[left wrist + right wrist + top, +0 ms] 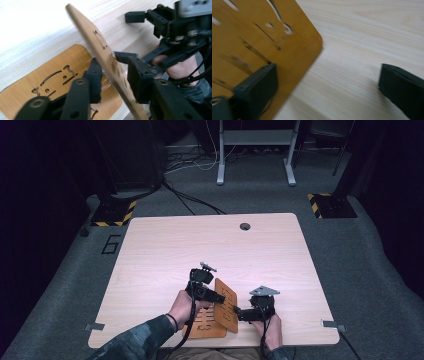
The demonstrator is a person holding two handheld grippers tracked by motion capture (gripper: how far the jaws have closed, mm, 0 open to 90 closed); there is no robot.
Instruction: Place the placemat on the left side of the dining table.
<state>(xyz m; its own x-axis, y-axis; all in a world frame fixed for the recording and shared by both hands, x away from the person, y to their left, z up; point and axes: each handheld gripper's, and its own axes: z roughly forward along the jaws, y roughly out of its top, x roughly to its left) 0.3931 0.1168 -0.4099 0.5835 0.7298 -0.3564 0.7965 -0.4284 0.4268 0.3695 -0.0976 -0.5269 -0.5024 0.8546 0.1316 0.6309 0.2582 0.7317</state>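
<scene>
wooden panel [227,305] was thin brown ply with rounded corners and cut-out slots and small holes through its face. it stood tilted on edge near the front edge of the worktop [165,250], between the two hands, over a second flat panel [207,324] of the same wood lying on the worktop with similar cut-outs.

left tongs [214,296] came in from the left and clamped the tilted panel: in the left gripper view one jaw sat on each face of the sheet, pads pressed against the wood [110,65]. left hand [182,307] gripped the handle low, forearm in a dark patterned sleeve [142,340] entering from the bottom edge, cable trailing down by the wrist.

right tongs [239,313] pointed left toward the panel's right side, right hand [267,330] behind them, grey three-cornered plate [264,291] on top. in the right gripper view the jaws stood wide apart: one jaw overlapped the panel's corner [294,50], the other well off over bare worktop, nothing held between them. that view was blurred, so contact between the near jaw and the wood couldn't be told.
</scene>
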